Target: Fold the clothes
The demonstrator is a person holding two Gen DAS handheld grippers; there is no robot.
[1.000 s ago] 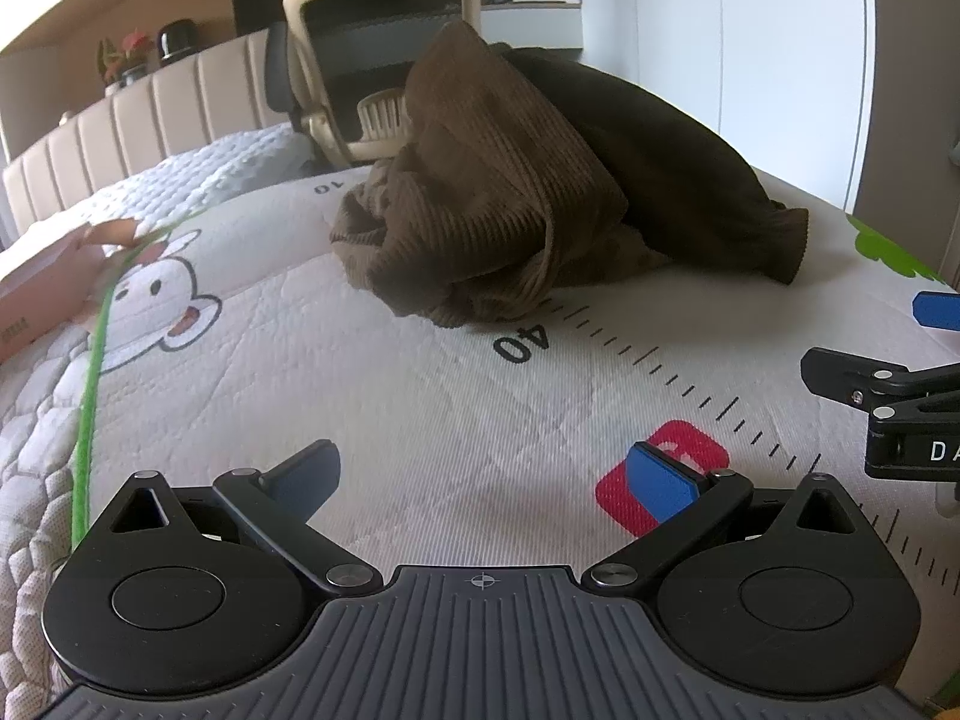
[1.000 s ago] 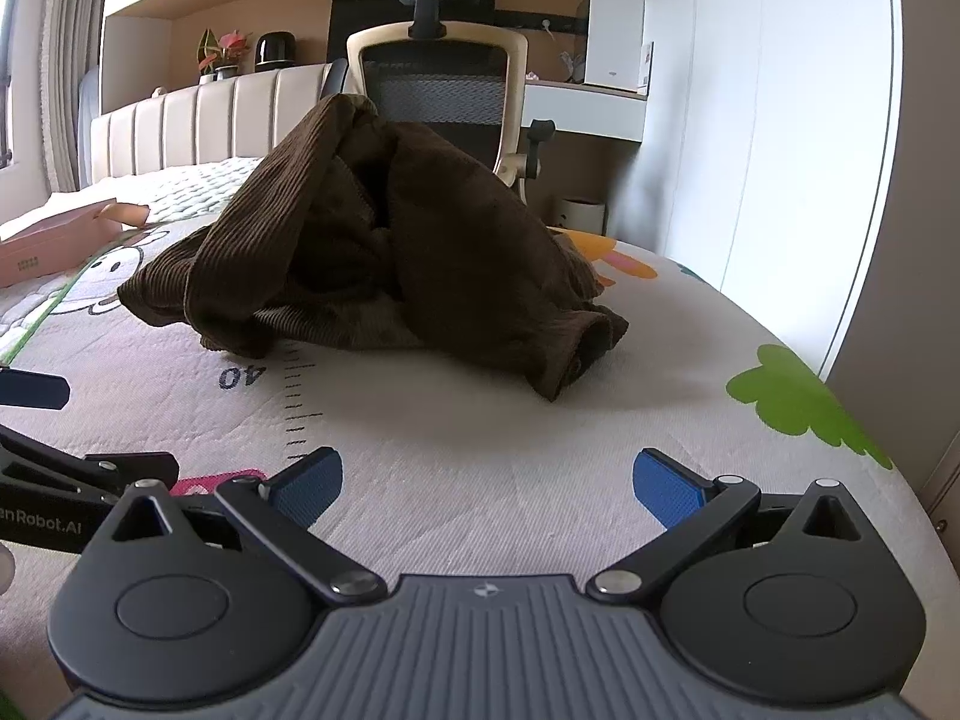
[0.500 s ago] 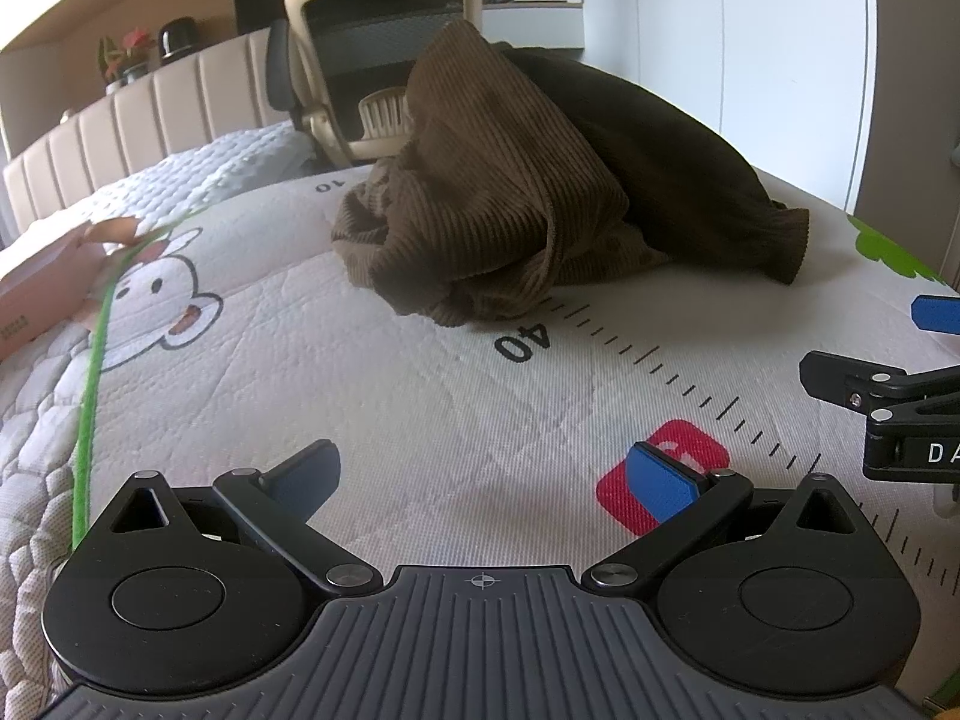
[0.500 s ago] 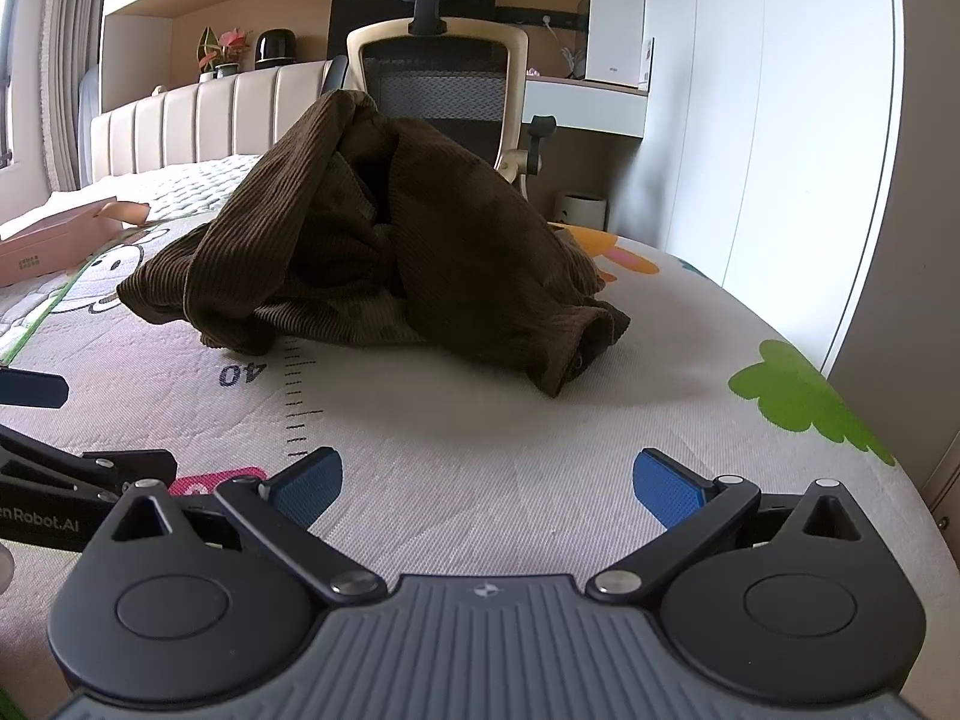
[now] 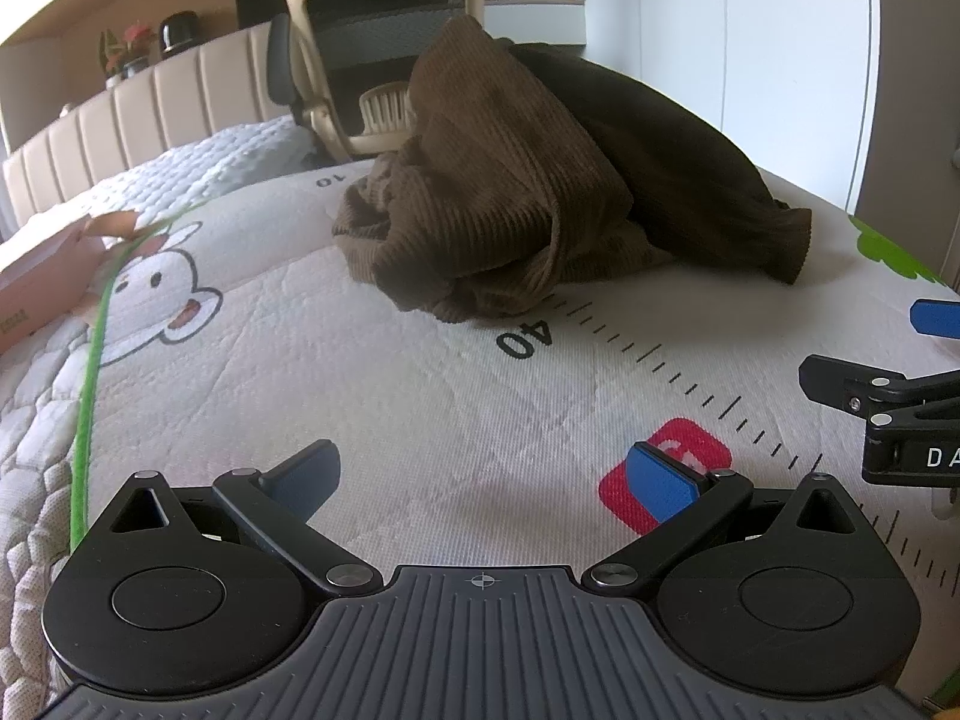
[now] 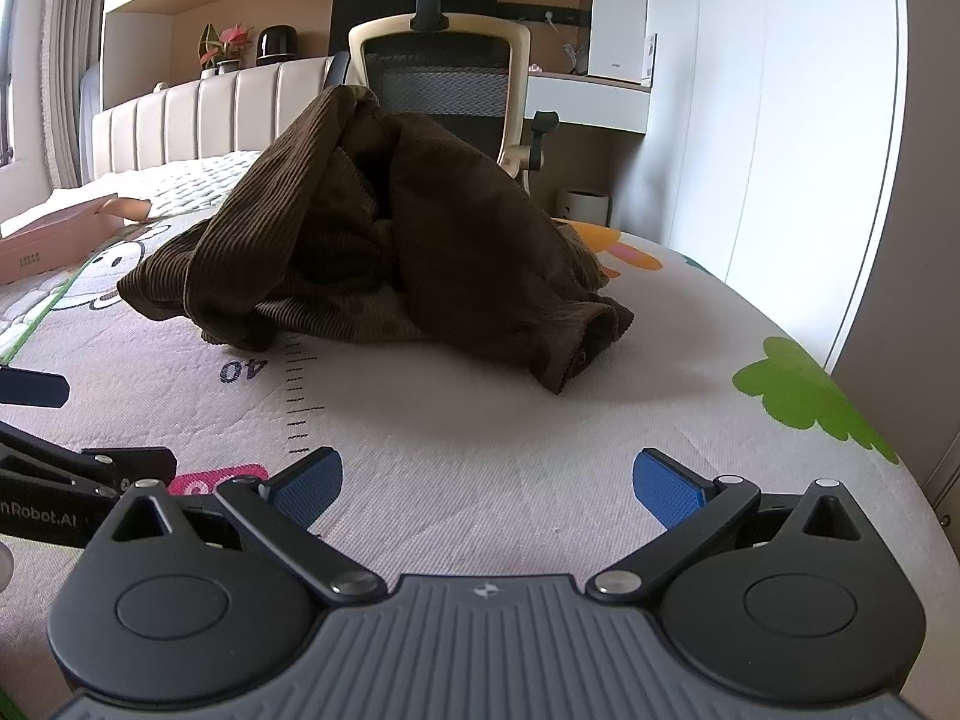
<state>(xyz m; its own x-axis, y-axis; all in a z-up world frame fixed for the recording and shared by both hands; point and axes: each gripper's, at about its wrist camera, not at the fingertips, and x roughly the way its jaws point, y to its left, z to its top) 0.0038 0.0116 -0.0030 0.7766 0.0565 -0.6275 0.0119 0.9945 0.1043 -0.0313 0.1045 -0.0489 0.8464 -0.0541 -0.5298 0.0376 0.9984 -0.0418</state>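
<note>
Both grippers are spread wide and grasp nothing: the left gripper [image 5: 483,477] sits low in its frame, the right gripper [image 6: 487,480] likewise, each over the printed mat [image 5: 420,396]. At upper centre lies the brown corduroy garment [image 6: 384,240], crumpled in a heap on the mat, well apart from the blue fingertips [image 6: 666,483]. An office chair [image 6: 447,72] stands behind it.
</note>
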